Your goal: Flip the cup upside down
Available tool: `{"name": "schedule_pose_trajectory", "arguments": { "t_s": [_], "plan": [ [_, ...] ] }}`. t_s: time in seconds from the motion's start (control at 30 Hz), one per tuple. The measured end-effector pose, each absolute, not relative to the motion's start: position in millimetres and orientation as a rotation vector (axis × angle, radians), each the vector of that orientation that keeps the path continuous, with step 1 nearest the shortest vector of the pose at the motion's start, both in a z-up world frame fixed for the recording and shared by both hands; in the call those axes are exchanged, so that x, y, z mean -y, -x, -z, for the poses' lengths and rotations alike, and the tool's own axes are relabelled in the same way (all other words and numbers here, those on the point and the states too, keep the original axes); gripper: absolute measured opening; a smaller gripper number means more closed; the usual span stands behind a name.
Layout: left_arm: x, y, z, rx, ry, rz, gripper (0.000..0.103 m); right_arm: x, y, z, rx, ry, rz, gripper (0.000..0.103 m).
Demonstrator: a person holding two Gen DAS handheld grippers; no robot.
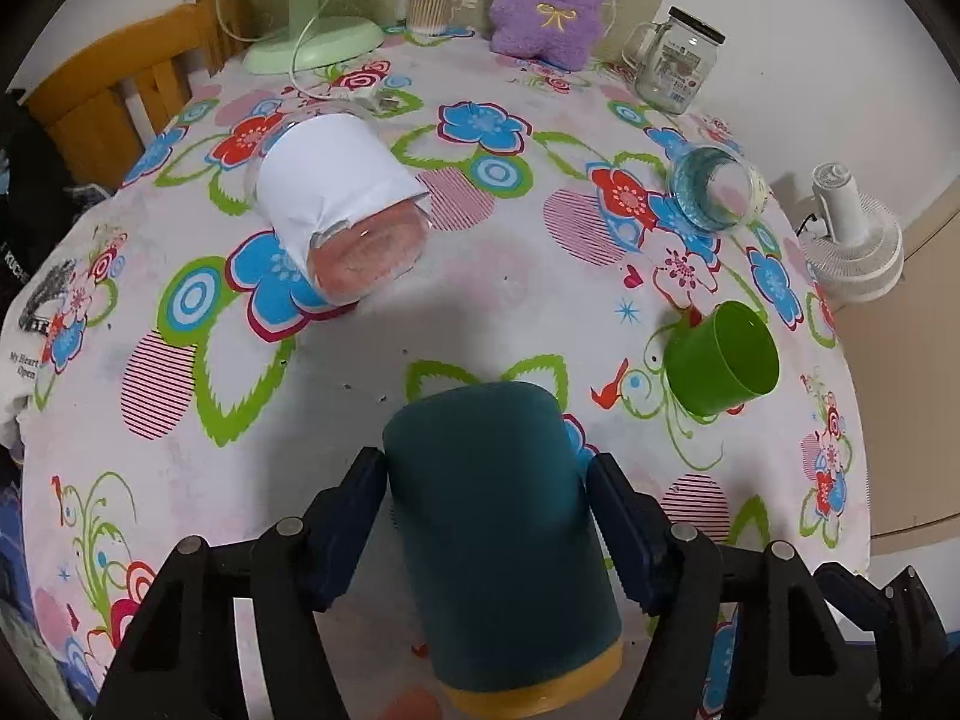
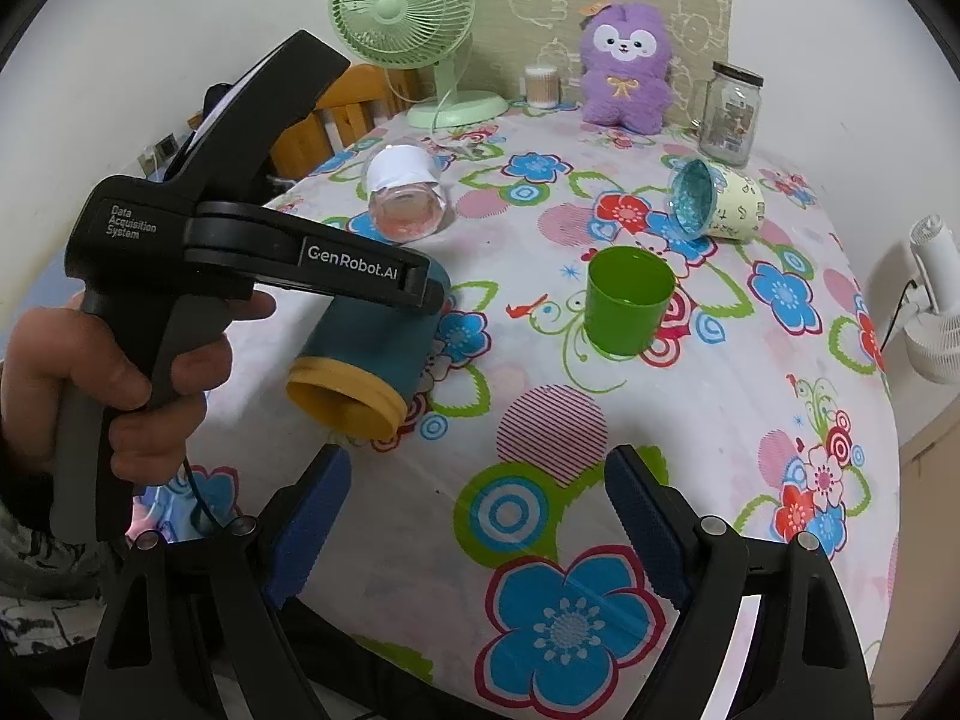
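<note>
Rotation of the teal cup (image 2: 375, 348) is the step in hand: the left gripper (image 1: 486, 516) pinches its body above the desk (image 2: 540, 420), yellow rim toward the near side. Next it needs turning rim-down and lowering. Right gripper (image 2: 480, 516) waits spread, empty.

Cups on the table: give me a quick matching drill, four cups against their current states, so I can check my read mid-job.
Column A:
1. teal cup
2. green cup
3. paper-wrapped clear cup
4. cream patterned cup

Column B:
a. upright, mouth up, standing alone
b. on its side near the glass jar
c. clamped in the left gripper, yellow rim tilted toward the camera
d. on its side near the green fan

Pairs: 1-c, 2-a, 3-d, 4-b
</note>
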State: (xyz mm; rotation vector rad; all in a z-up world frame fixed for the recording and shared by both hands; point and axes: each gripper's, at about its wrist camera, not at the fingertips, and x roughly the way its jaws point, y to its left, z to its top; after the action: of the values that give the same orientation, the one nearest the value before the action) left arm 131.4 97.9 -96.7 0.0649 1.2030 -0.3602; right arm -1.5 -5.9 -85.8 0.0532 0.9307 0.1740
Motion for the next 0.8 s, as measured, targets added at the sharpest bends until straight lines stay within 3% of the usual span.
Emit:
{"name": "schedule_pose_trajectory", "arguments": {
  "t_s": [0.8],
  "plan": [
    [-101,-94,33,-1.003,-0.074,0.396,0.065,-5,4,80,-0.917,-0.025,-0.191,0.088]
  ]
}}
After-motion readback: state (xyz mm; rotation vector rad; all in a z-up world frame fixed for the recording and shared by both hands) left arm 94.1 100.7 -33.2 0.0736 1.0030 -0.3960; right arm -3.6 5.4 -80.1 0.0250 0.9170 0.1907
